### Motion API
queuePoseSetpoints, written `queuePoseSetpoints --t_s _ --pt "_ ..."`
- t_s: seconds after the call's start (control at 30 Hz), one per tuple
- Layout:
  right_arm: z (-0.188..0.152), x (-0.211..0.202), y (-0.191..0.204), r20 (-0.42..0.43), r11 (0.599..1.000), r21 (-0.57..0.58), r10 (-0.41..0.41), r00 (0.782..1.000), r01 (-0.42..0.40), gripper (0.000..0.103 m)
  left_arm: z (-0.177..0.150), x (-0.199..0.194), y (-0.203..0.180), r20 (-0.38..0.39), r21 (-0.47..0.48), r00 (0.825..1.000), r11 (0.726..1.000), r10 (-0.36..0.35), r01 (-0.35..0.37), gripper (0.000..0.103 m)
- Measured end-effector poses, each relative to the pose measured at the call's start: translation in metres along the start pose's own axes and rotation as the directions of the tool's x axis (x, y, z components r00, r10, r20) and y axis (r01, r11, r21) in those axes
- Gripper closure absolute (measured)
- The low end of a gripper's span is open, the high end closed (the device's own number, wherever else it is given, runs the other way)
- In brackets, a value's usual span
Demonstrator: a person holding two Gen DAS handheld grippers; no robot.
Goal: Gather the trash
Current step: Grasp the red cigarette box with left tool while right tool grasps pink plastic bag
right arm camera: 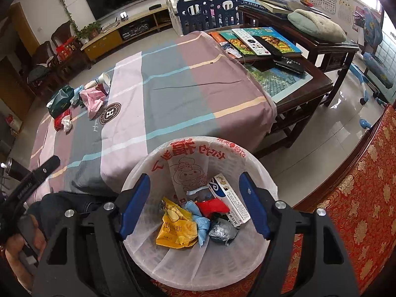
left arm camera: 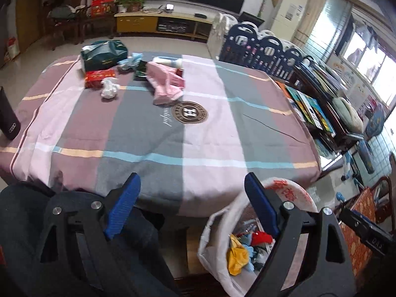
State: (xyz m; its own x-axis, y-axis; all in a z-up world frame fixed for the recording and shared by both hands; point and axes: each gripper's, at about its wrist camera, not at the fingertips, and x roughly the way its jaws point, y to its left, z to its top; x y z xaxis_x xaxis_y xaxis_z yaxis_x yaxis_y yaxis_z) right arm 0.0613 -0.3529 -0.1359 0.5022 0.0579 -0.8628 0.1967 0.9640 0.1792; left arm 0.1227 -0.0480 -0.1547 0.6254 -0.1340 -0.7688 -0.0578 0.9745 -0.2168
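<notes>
Daylight from the blown-out bright windows fills both views; glare sheens the glossy pale tiled floor. Fisheye bending curves the edges, corners darken, and slight blur softens everything.

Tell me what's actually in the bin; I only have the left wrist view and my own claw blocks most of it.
Observer: From the right wrist view, the lined bin holds a yellow snack bag, a red scrap, crumpled blue paper, a grey foil wad and a white and blue carton.
Operator: Is the right claw carrying anything?
Observer: No. The right claw is open directly over the bin, with nothing between its blue pads.
Operator: Anything on the table I can't make out?
Observer: Behind the pink bag lies a tipped white paper cup, its mouth facing the table's middle.
</notes>
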Motion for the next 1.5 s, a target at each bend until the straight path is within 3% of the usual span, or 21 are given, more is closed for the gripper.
queuePoseSetpoints --t_s 0.13,0.23,0.43,0.53,0.63,0.73,0.83,0.93,1.07,1.2,1.3,1.43,1.5 --pt "0.004 0.014 0.012 -0.025 1.0 -0.018 0.002 1.0 -0.003 0.03 0.029 0.023 0.073 0.007 -0.159 0.996 0.983 0.089 -0.087 0.017" --pt "0.009 0.028 0.021 -0.047 1.0 -0.025 0.002 0.999 -0.003 0.03 0.06 0.04 0.131 0.013 -0.281 0.987 0.948 0.162 -0.151 0.018" --pt "0.013 0.06 0.045 -0.119 0.999 -0.049 0.011 0.993 -0.017 0.03 0.128 0.083 0.209 -0.012 -0.371 0.976 0.906 0.217 -0.206 0.017" --pt "0.015 0.074 0.051 -0.152 0.999 -0.046 0.009 0.988 -0.016 0.03 0.158 0.11 0.221 -0.048 -0.364 0.97 0.9 0.24 -0.241 0.013" --pt "0.017 0.088 0.053 -0.185 0.999 -0.037 -0.002 0.983 -0.005 0.03 0.188 0.14 0.212 -0.052 -0.307 0.975 0.925 0.218 -0.224 0.005" --pt "0.019 0.1 0.051 -0.214 1.0 -0.028 -0.018 0.977 0.012 0.03 0.209 0.185 0.198 -0.116 -0.232 0.973 0.947 0.199 -0.222 0.004" --pt "0.022 0.111 0.047 -0.243 1.0 -0.01 -0.03 0.97 0.028 0.03 0.221 0.227 0.194 -0.178 -0.18 0.95 0.941 0.256 -0.287 0.004" --pt "0.026 0.122 0.045 -0.26 0.999 0.0 -0.04 0.965 0.041 0.03 0.225 0.255 0.197 -0.209 -0.134 0.914 0.916 0.348 -0.379 0.004" --pt "0.039 0.136 0.06 -0.257 1.0 -0.015 -0.029 0.966 0.026 0.03 0.221 0.276 0.199 -0.253 -0.124 0.909 0.92 0.332 -0.371 0.004" --pt "0.069 0.148 0.102 -0.186 0.997 -0.068 0.028 0.982 -0.041 0.03 0.213 0.263 0.203 -0.19 -0.157 0.926 0.921 0.327 -0.357 0.011" --pt "0.097 0.159 0.148 -0.106 0.985 -0.117 0.115 0.988 -0.127 0.03 0.198 0.222 0.203 -0.108 -0.196 0.935 0.915 0.338 -0.354 0.011" --pt "0.133 0.196 0.217 -0.053 0.949 -0.212 0.225 0.973 -0.231 0.026 0.161 0.156 0.194 -0.022 -0.276 0.965 0.926 0.262 -0.258 0.011" --pt "0.148 0.22 0.257 -0.044 0.935 -0.28 0.216 0.975 -0.219 0.024 0.141 0.132 0.187 -0.005 -0.291 0.974 0.931 0.228 -0.22 0.011"
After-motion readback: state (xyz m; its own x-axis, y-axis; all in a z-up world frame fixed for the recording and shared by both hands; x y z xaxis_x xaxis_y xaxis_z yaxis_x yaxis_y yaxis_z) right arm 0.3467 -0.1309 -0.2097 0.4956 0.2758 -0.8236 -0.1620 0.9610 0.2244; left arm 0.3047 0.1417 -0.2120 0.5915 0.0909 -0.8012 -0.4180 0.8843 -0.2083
